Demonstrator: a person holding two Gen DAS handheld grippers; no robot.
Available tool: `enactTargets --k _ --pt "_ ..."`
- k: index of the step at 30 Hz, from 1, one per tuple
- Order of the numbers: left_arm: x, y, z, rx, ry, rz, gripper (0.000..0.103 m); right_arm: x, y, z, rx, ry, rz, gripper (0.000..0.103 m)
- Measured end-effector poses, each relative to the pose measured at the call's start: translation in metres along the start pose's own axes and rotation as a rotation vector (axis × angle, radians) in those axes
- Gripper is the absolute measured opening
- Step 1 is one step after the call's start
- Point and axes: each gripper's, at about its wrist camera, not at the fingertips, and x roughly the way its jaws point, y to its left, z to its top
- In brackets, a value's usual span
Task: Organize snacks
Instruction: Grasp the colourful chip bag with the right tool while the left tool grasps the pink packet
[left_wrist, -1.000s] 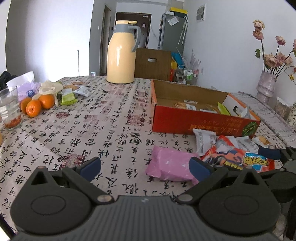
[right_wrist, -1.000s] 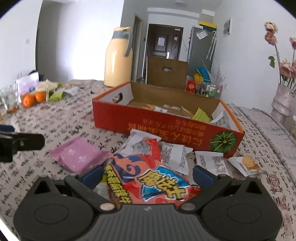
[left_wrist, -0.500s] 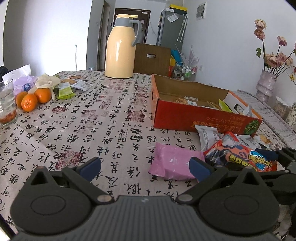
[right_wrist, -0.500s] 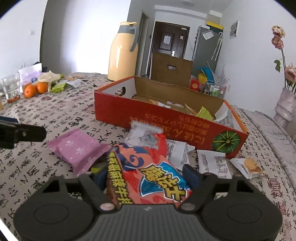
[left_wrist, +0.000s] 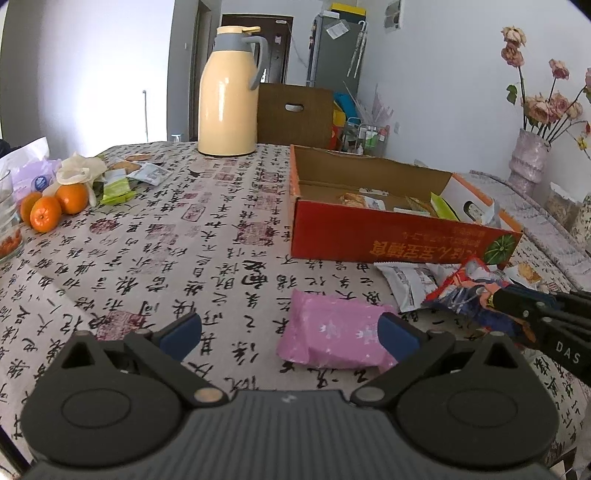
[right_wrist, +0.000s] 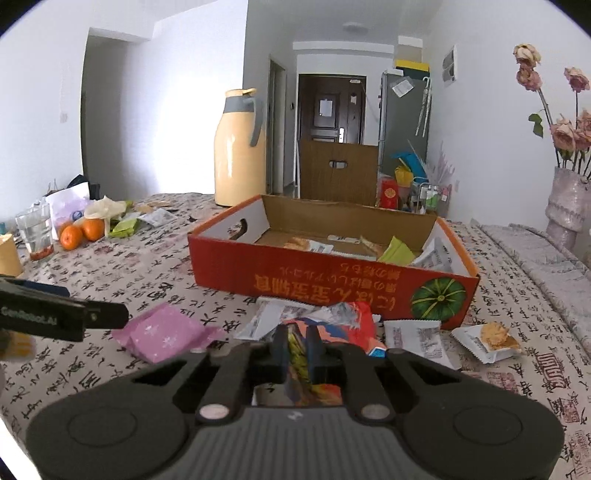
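Observation:
My right gripper (right_wrist: 297, 349) is shut on a red and orange snack bag (right_wrist: 334, 321), crumpled between the blue pads just in front of the red cardboard box (right_wrist: 321, 282). From the left wrist view the same bag (left_wrist: 467, 295) sticks out of the right gripper (left_wrist: 496, 299) at the right edge. My left gripper (left_wrist: 290, 328) stands open low over the cloth, with a pink packet (left_wrist: 332, 332) lying by its right pad. The pink packet (right_wrist: 162, 332) lies left of the held bag. The box holds several small snack packs.
White snack packets (right_wrist: 417, 336) and a cracker pack (right_wrist: 491, 338) lie in front of the box. A cream thermos (left_wrist: 229, 92) stands at the table's far side. Oranges (left_wrist: 53, 206), a glass (right_wrist: 35, 230) and green packets (left_wrist: 116, 190) sit far left. A vase (left_wrist: 526, 168) stands right.
My right gripper's jaws have closed from wide open onto the red snack bag, crumpling it, and moved slightly toward the box. The left gripper has stayed open and nearly still.

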Motion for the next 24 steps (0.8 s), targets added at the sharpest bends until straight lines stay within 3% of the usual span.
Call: enactTargets --k 2,4,6,8,13,17,19,21,24 --pt "0.002 -0.004 0.0 0.005 0.003 -0.001 0.103 0.0 -0.006 -0.001 0.015 0.003 0.004 0.012" --pt "0.003 -0.006 -0.001 0.009 0.005 -0.001 0.103 -0.001 -0.012 -0.002 0.034 -0.003 -0.001 0.026" --pt "0.003 -0.007 -0.001 0.011 0.008 0.002 0.103 -0.003 -0.016 -0.002 0.031 -0.009 -0.017 0.073" --pt "0.004 -0.007 -0.001 0.011 0.01 0.007 0.103 -0.005 -0.019 0.0 -0.014 -0.02 -0.033 0.09" --pt "0.003 -0.007 0.0 0.008 0.009 0.019 0.103 0.019 -0.026 0.012 -0.118 0.055 -0.044 0.096" --pt "0.003 -0.004 0.0 0.005 0.013 0.025 0.103 0.052 -0.031 0.012 -0.122 0.186 0.018 0.096" --pt "0.003 -0.003 0.0 0.006 0.014 0.028 0.103 0.058 -0.033 0.008 -0.102 0.202 0.032 0.092" --pt "0.005 -0.002 0.001 0.007 0.014 0.03 0.103 0.057 -0.037 0.004 -0.064 0.196 0.057 0.071" --pt "0.007 -0.003 0.002 0.011 0.018 0.03 0.103 0.047 -0.039 0.002 -0.03 0.16 0.08 0.059"
